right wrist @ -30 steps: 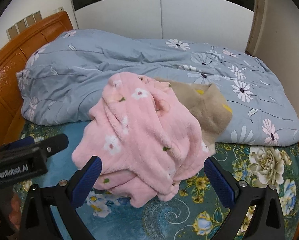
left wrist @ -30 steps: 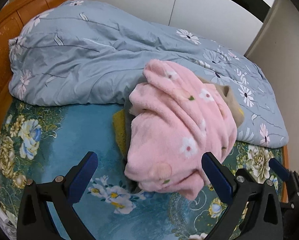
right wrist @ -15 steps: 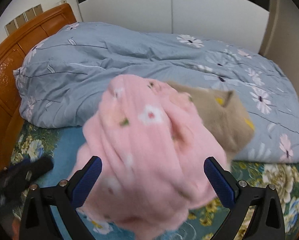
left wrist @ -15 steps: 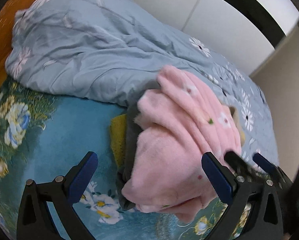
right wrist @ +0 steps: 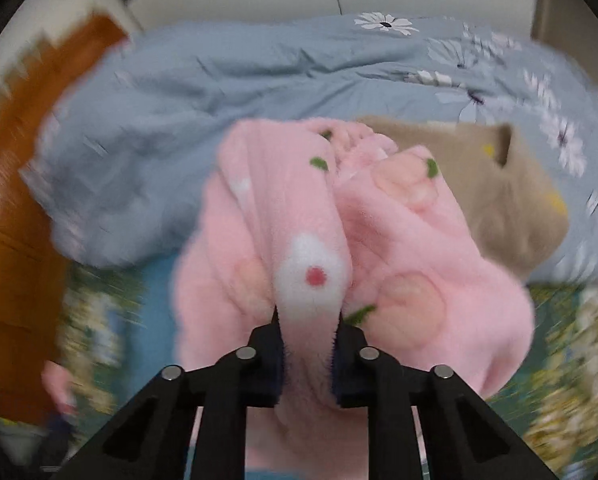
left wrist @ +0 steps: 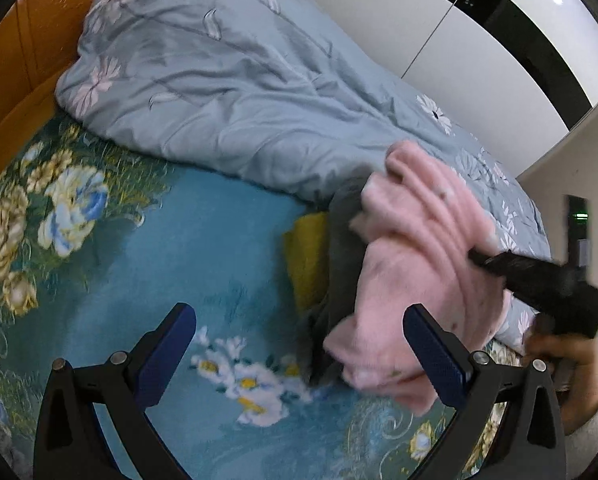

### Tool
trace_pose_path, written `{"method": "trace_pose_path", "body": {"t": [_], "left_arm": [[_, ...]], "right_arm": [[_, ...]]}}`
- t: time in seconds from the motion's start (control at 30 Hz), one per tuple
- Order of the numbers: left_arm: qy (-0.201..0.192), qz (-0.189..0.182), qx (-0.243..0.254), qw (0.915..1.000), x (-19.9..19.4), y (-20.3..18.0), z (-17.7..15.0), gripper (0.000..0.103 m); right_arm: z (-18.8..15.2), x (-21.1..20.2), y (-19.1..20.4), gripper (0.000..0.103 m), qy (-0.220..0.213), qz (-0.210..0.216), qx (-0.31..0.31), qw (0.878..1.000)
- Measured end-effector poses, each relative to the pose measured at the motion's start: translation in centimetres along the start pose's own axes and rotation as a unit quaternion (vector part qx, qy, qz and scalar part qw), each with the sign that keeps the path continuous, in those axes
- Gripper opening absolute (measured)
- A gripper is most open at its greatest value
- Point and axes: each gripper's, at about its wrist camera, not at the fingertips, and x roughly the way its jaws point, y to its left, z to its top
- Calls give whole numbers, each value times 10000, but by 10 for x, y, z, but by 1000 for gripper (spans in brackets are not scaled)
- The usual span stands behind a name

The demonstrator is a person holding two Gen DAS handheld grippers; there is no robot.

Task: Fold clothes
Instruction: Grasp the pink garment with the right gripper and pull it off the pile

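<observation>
Bed: blue flowered sheet (left wrist: pixel 219 248) nearest, rumpled grey-blue quilt (left wrist: pixel 227 80) behind it, wooden headboard (left wrist: pixel 23 52) and white wardrobe doors (left wrist: pixel 439 28) farthest.
Left gripper (left wrist: pixel 299 352): jaws wide, nothing between them, hovering over bare sheet just beside the pile.
Right gripper (right wrist: pixel 307 356): jaws closing, a ridge of the pink fleece (right wrist: pixel 311 248) pinched between the pads.
Clothes: heaped at the quilt's foot; pink fleece on top, grey garment (left wrist: pixel 339 260) and yellow one (left wrist: pixel 305 256) under it, tan one (right wrist: pixel 499 184) behind.
Risk: only a thin fold gripped (fluffy, slippery stuff), so likely to slip free on lifting.
Risk: lower garments possibly dragged along, tangled with the pink one.
Count: two grippers, one quilt, four garments visible (more perhaps hidden beneath).
</observation>
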Motion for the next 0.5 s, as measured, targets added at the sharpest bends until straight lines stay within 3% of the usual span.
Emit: {"method": "trace_pose_path", "body": {"t": [0.1,0.23,0.3,0.43,0.5], "left_arm": [[99,-1,-64,9999,-7,10,-15,103],[161,-35,-149,9998,-22,21,-36,103],[167,-55,-150,9997,-30,24,-48,103],[276,-133,-62,9995,-41,26,-73,103],[361,-156,64,9992,-44,21,-87,103]], "right_arm": [[-28,-44,-18,16,-297,647,585,9957],[-84,-107,-38,16,-739,1212,914,9856],[-118,-141,-50,16,-905,1199,965,9839],[-198,-180,-93,16,-913,640,1270,9856],[-238,-180,-122,16,-572,68,1464,9875]]}}
